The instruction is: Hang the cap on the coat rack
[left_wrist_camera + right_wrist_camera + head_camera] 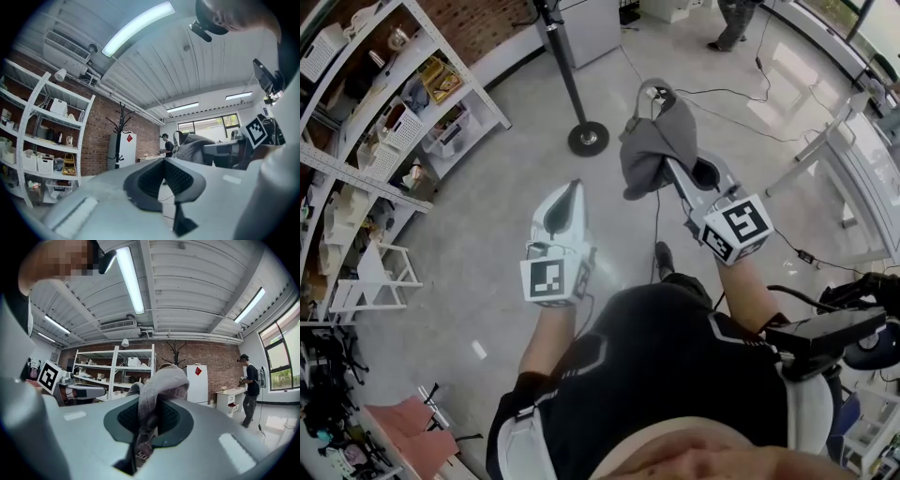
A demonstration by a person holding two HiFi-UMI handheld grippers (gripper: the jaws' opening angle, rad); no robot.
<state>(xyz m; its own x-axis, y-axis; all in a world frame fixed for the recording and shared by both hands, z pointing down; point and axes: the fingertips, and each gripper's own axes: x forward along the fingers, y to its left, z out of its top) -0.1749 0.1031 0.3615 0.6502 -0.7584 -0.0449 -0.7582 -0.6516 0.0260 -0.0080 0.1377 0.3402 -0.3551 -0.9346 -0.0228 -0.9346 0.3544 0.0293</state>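
A grey cap [654, 142] hangs from my right gripper [656, 94], which is shut on its fabric. In the right gripper view a fold of the cap [157, 383] is pinched between the jaws of that gripper [149, 401] and bulges above them. The black coat rack stands ahead on a round base [588, 138], a short way left of the cap. Its hooked top [176, 348] shows behind the cap, and the coat rack [121, 125] stands before a brick wall. My left gripper [573, 186] is shut and holds nothing; its pads [165, 161] meet.
White shelving [389, 103] full of boxes lines the left wall. A white cabinet [123, 149] stands beside the rack. Desks [853, 141] and floor cables [712, 94] lie to the right. A person [248, 380] stands far off by a small white cabinet [229, 401].
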